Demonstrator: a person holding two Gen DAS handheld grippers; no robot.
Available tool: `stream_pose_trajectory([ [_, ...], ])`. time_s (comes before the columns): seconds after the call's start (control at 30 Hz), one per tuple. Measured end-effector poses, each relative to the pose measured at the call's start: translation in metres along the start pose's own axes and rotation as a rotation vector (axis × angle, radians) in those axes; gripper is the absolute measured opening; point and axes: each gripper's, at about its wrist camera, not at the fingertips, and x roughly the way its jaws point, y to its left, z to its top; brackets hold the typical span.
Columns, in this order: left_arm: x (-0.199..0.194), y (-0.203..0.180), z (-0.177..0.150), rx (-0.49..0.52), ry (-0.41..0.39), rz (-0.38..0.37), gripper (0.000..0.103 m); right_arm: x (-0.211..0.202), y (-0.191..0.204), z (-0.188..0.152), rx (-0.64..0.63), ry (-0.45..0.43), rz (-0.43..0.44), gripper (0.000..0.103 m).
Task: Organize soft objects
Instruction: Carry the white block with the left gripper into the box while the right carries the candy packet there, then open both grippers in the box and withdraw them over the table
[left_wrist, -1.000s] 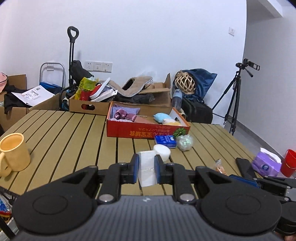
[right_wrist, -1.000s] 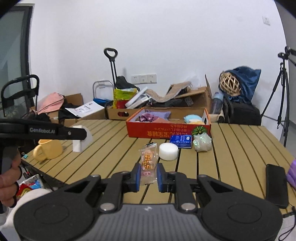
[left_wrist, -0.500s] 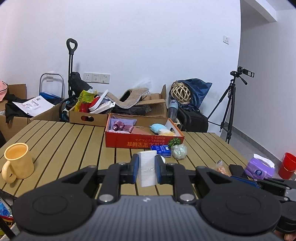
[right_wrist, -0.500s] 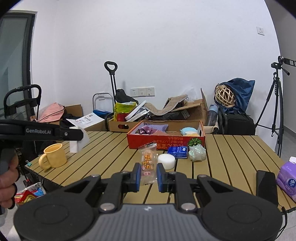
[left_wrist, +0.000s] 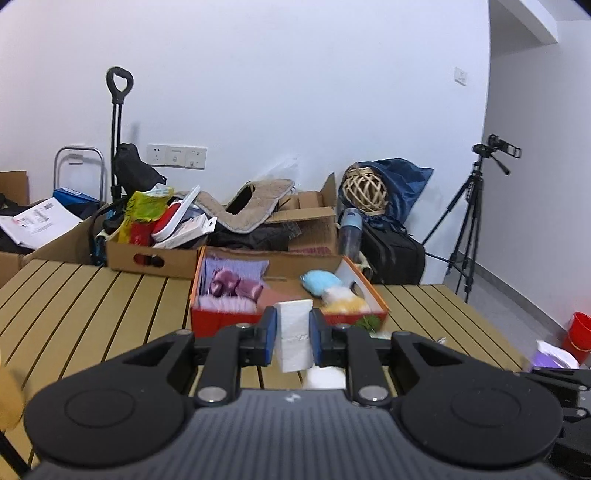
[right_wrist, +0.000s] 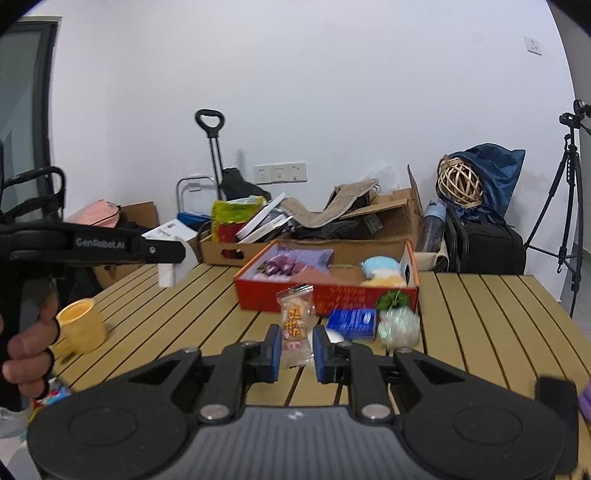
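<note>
My left gripper (left_wrist: 293, 331) is shut on a white folded tissue pack (left_wrist: 293, 334), held above the slatted table just in front of the red cardboard box (left_wrist: 221, 319). That box holds purple cloth (left_wrist: 232, 286), a light blue plush (left_wrist: 319, 281) and a yellow-white soft thing (left_wrist: 343, 301). My right gripper (right_wrist: 294, 347) is shut on a clear snack packet (right_wrist: 294, 323), also raised and facing the red box (right_wrist: 325, 299). In the right wrist view the left gripper (right_wrist: 173, 264) shows at the left with the white tissue pack (right_wrist: 173, 267) in it.
On the table lie a blue packet (right_wrist: 352, 323), a green-topped mesh ball (right_wrist: 399, 323), a white round pad (left_wrist: 325, 376), a yellow mug (right_wrist: 79, 325) and a black phone (right_wrist: 556, 389). A brown box of clutter (left_wrist: 151, 254) stands behind. A tripod (left_wrist: 476, 218) is at the right.
Both grippers have moved forward toward the red box and risen slightly, each still holding its item. The box looks larger and nearer in both views.
</note>
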Motion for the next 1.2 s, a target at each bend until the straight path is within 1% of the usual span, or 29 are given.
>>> stream_pose_trajectory([
  [0.1,0.056,0.014,0.021,-0.024,0.026,-0.001,0.019,0.047,-0.017,0.025,-0.004,0.009,-0.003,0.017],
  [0.17,0.098,0.028,0.034,-0.052,0.056,-0.005,0.019,0.087,-0.030,0.043,0.003,0.020,-0.004,0.017],
  [0.3,0.176,0.053,0.050,-0.097,0.099,0.019,0.019,0.172,-0.050,0.077,0.028,0.064,0.007,0.017],
  [0.37,0.211,0.066,0.054,-0.134,0.112,0.012,0.019,0.214,-0.056,0.088,0.057,0.099,0.016,0.017],
  [0.47,0.260,0.081,0.060,-0.179,0.171,0.022,0.020,0.280,-0.063,0.100,0.105,0.154,0.020,0.017],
  [0.57,0.297,0.090,0.058,-0.194,0.239,0.036,0.021,0.341,-0.069,0.103,0.183,0.222,0.051,0.017],
  [0.6,0.307,0.092,0.056,-0.196,0.257,0.043,0.023,0.361,-0.072,0.103,0.216,0.251,0.050,0.017],
  [0.67,0.318,0.095,0.052,-0.202,0.273,0.053,0.046,0.388,-0.072,0.100,0.250,0.291,0.048,0.020],
  [0.73,0.325,0.100,0.049,-0.212,0.289,0.046,0.053,0.413,-0.073,0.096,0.275,0.342,0.049,0.023],
  [0.8,0.324,0.104,0.047,-0.218,0.294,0.054,0.053,0.423,-0.073,0.093,0.300,0.377,0.049,0.036],
  [0.83,0.323,0.106,0.048,-0.217,0.291,0.052,0.055,0.424,-0.075,0.092,0.309,0.388,0.054,0.047],
  [0.87,0.321,0.108,0.049,-0.217,0.286,0.053,0.058,0.421,-0.076,0.092,0.313,0.380,0.057,0.058],
  [0.9,0.319,0.108,0.050,-0.214,0.283,0.058,0.059,0.418,-0.077,0.092,0.313,0.365,0.055,0.062],
  [0.93,0.317,0.109,0.052,-0.206,0.280,0.066,0.060,0.414,-0.077,0.094,0.307,0.359,0.056,0.065],
  [1.07,0.300,0.105,0.066,-0.179,0.267,0.069,0.060,0.391,-0.076,0.111,0.258,0.340,0.025,0.064],
  [1.2,0.268,0.092,0.086,-0.134,0.224,0.070,0.060,0.354,-0.073,0.133,0.190,0.307,-0.006,0.064],
])
